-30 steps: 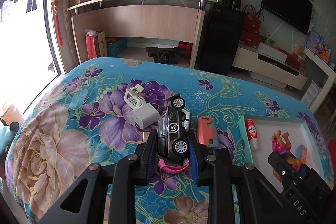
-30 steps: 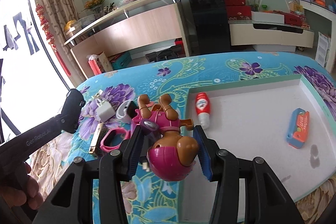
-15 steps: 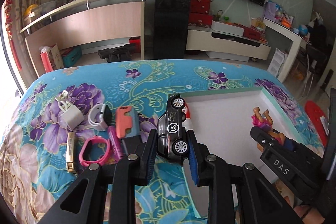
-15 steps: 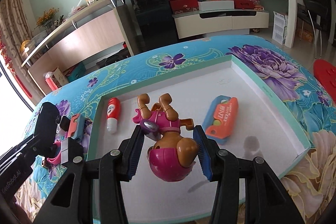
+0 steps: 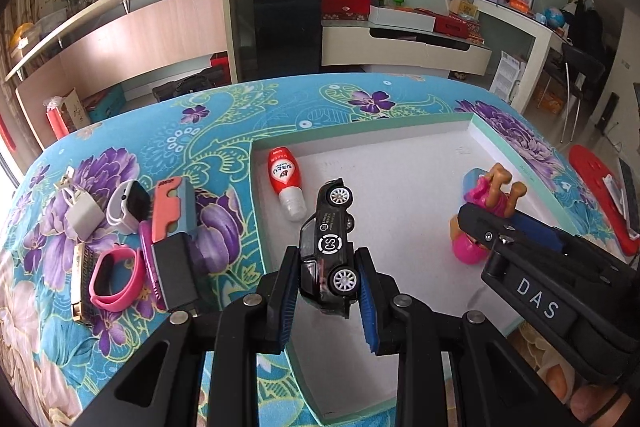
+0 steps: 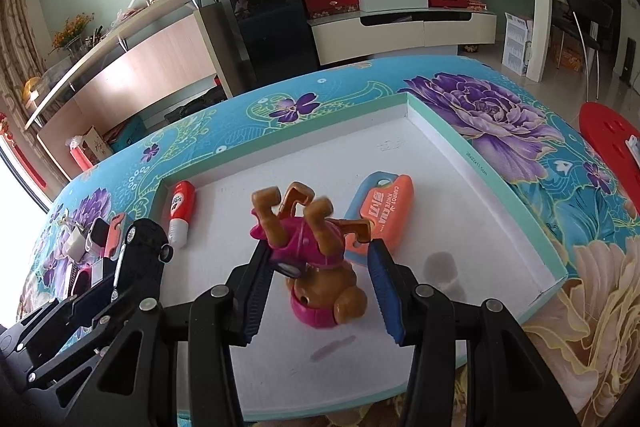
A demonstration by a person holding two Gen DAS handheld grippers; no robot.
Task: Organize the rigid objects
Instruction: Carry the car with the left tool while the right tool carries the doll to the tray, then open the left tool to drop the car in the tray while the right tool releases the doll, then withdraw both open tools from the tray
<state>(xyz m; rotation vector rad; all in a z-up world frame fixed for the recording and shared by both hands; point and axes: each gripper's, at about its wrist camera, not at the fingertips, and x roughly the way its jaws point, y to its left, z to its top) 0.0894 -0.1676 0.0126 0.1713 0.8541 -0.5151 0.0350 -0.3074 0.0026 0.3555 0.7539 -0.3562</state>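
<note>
left claw [image 5: 326, 301]: narrow, clamped on black toy car [image 5: 329, 255], over white tray [image 5: 400, 195] | right claw [image 6: 324, 291]: part-open, gripping upside-down toy dog [image 6: 316, 259], head on the tray floor

Left tongs [image 5: 326, 291] angled down, pads clamped on car [image 5: 329, 255]. Right tongs [image 6: 320, 279] angled down beside them, gripping upside-down dog toy [image 6: 316, 259], its head low.

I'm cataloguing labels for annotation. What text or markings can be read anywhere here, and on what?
"CS" in a ring: roof of the black toy car.
"DAS": right claw.
"CARROT KNIFE": orange toy knife.
"LION": red bottle; its other print is too blurred.
Tray rim print: too small.
</note>
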